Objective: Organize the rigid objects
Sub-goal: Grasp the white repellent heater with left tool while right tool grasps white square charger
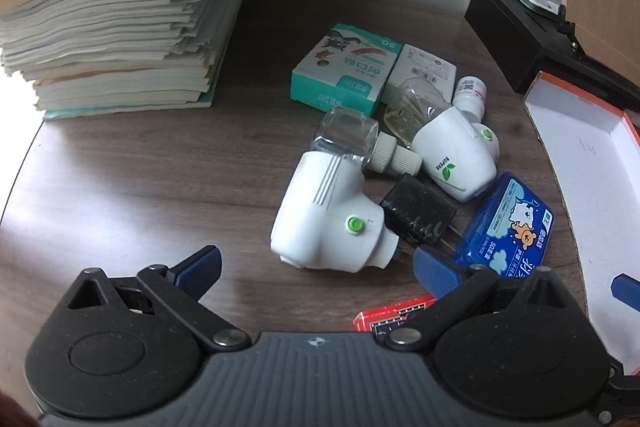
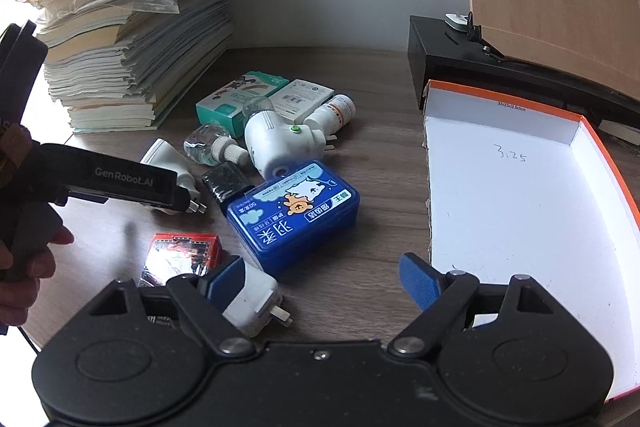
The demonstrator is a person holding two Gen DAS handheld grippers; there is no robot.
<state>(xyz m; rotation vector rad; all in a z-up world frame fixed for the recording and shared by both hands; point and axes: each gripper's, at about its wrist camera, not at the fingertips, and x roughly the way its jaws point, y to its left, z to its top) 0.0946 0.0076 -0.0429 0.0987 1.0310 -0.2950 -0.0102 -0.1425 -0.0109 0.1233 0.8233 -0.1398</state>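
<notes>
Both your grippers, left gripper [image 1: 316,267] and right gripper [image 2: 320,273], hang spread apart, empty, over the counter [image 1: 140,167]. White plug-in vaporizer [image 1: 324,215] at left's 12 o'clock; empty orange box [image 2: 520,211] waits at right's 2 o'clock, ready for sorting.

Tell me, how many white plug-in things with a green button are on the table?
2. One white plug-in lies nearest the left hand-held gripper; the other lies farther back, between the blue box and the teal box. More could hide behind them.
</notes>
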